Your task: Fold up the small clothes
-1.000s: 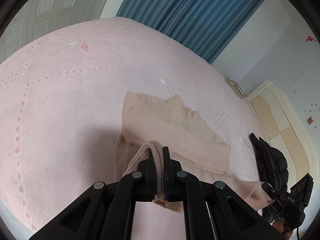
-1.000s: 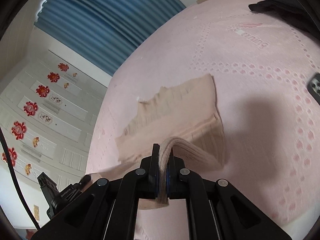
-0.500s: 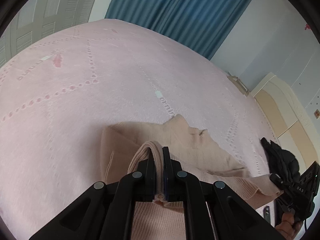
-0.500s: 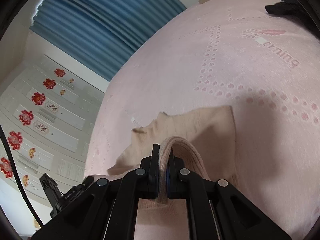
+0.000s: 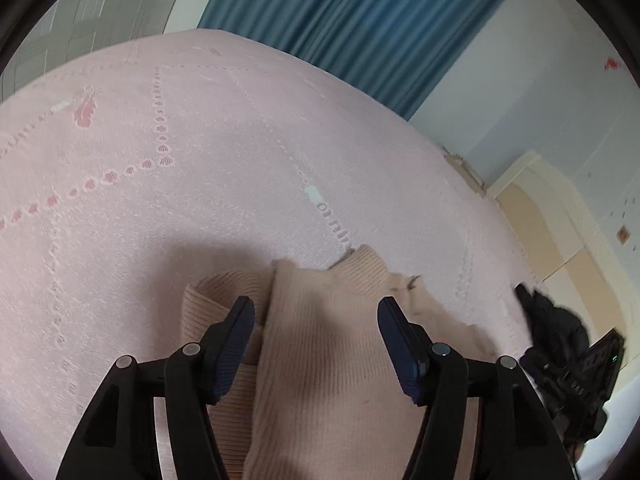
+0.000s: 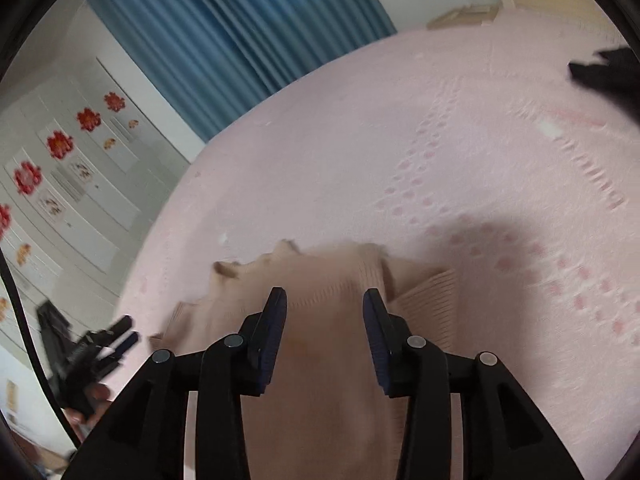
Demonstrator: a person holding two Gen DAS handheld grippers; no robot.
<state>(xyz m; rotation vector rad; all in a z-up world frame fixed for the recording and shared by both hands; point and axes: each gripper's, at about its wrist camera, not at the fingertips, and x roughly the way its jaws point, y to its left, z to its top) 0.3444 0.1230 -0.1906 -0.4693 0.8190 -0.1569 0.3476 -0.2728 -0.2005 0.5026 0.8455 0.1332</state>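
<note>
Blue-padded jaws on both sides have just been opening: the left gripper [image 5: 316, 340] stands wide apart, the right gripper [image 6: 325, 326] a bit less, and neither pad presses on anything. Half a second ago both were clamped on a bunched edge of the beige knit garment [image 5: 332, 360]; now that edge is dropped and the knit lies flat under and between the open jaws, let go. Garment sits on the pink bedspread [image 5: 200, 160], folded over itself, ribbed hem poking out beside the top layer in both wrist views. Reads as one fold just laid down and released; next probably another fold or a smoothing pass, can't say which. Farther out: black clothing [image 5: 556, 320] at the bed's edge, blue curtain [image 5: 360, 20] behind. Right view is motion-blurred.
</note>
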